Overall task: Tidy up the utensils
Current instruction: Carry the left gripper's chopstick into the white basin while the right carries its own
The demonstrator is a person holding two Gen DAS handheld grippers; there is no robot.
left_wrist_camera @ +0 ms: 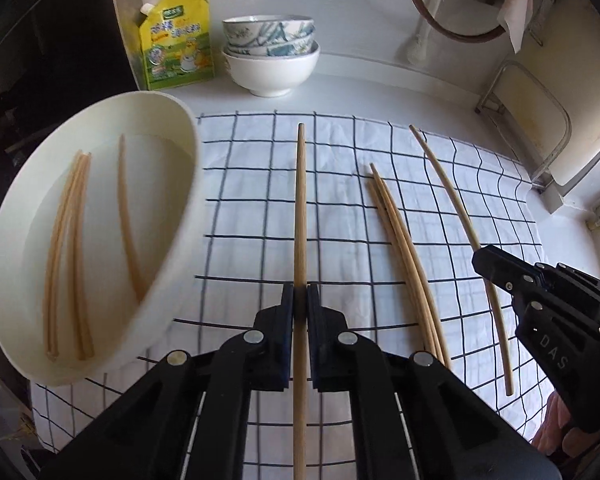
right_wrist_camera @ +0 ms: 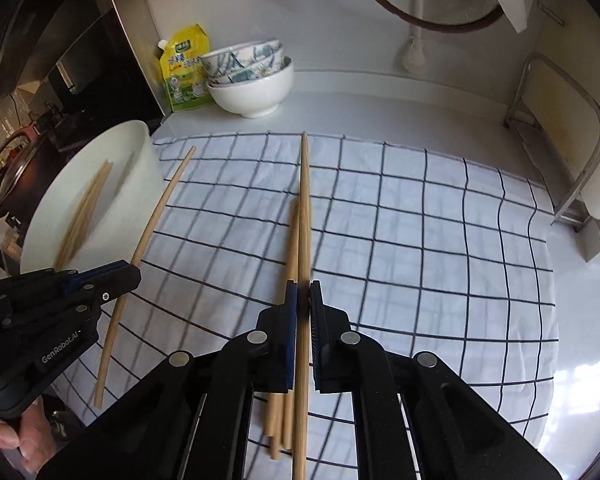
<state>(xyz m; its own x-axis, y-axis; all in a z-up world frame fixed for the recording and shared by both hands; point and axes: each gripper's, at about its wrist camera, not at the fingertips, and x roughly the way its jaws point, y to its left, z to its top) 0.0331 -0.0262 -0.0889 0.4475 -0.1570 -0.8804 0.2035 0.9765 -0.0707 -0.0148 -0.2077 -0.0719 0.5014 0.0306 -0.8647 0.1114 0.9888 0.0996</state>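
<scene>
Both grippers clamp a chopstick apiece above the checked cloth (left_wrist_camera: 340, 208): left gripper (left_wrist_camera: 300, 300) on one (left_wrist_camera: 300, 200), right gripper (right_wrist_camera: 303, 300) on another (right_wrist_camera: 305, 208). Likely next: carry both to the white tub (left_wrist_camera: 188, 184), where three already lie.

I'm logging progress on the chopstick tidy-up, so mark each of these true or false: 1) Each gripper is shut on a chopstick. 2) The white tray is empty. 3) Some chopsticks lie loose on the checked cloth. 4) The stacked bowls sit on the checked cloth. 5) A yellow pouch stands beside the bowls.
1) True: the left gripper and the right gripper each clamp one chopstick.
2) False: the white tray holds chopsticks.
3) True: a loose bundle lies on the checked cloth.
4) False: the stacked bowls stand behind it on the counter.
5) True: the yellow pouch is left of them.
</scene>
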